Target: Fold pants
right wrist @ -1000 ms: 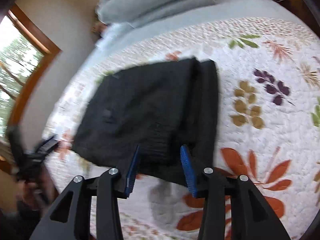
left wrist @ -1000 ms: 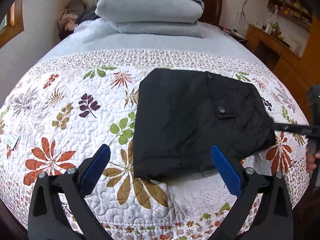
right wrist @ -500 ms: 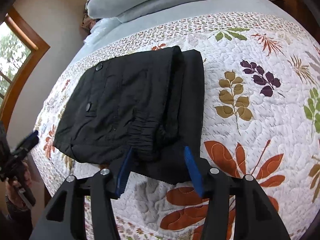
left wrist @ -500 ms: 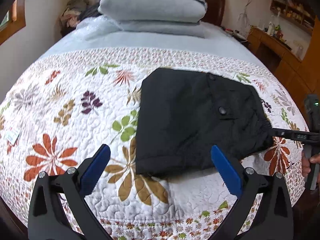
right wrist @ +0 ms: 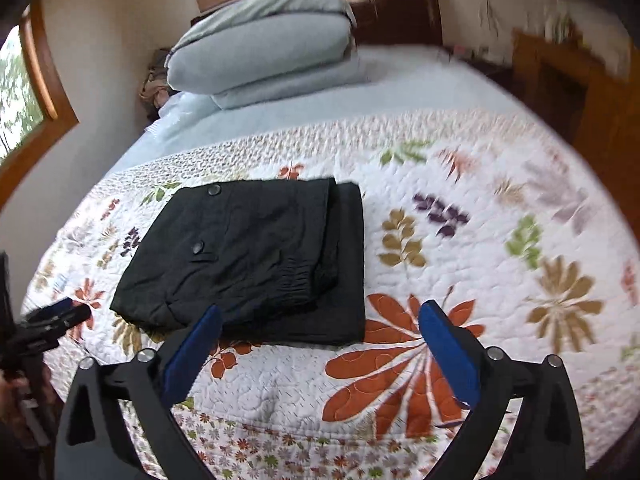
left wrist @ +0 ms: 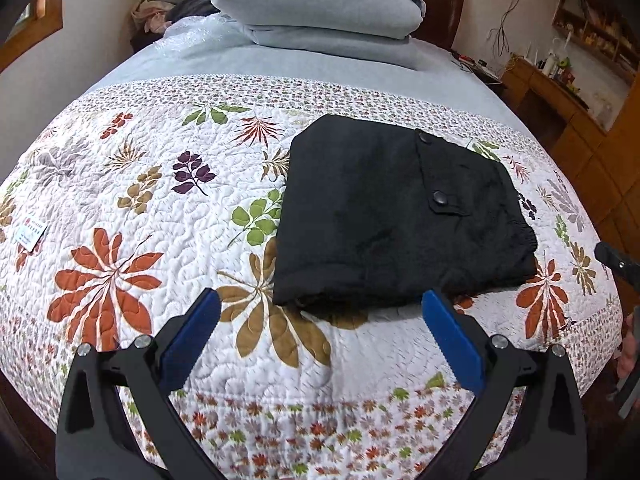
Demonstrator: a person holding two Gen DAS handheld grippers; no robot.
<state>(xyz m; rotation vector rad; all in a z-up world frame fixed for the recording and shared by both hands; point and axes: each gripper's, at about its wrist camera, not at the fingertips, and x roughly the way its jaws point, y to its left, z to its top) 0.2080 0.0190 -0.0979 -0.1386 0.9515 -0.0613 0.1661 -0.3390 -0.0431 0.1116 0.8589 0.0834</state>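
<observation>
One pair of black woven fabric pants (left wrist: 396, 216) lies folded into a compact, roughly square bundle on the white quilted bedspread printed with coloured leaves (left wrist: 132, 184), nearer the foot edge of the bed. Two round black snap buttons show on its top layer, one (left wrist: 441, 198) on a small pocket flap, the other (left wrist: 424, 137) at the far edge. In the right wrist view the bundle (right wrist: 256, 256) shows two stacked layers: the upper one has a gathered, crinkled elastic waistband along its near side, and a smoother lower layer sticks out beyond it on the right.

Two hand-held grippers are in play, each with black plastic arms and two blue ribbed pads. The left hand-held gripper (left wrist: 320, 332) has its fingers spread wide, holding nothing, hovering just short of the bundle's near edge. The right hand-held gripper (right wrist: 320, 340) is likewise spread wide and empty, its left pad overlapping the bundle's near corner in the picture; whether it touches the cloth I cannot tell.

At the head of the bed, one thick folded pale grey duvet (left wrist: 320, 4) sits on a smooth pale grey sheet (left wrist: 280, 64). One small white printed label (left wrist: 31, 235) lies on the quilt's left side. The quilting is a fine meandering stitch.
</observation>
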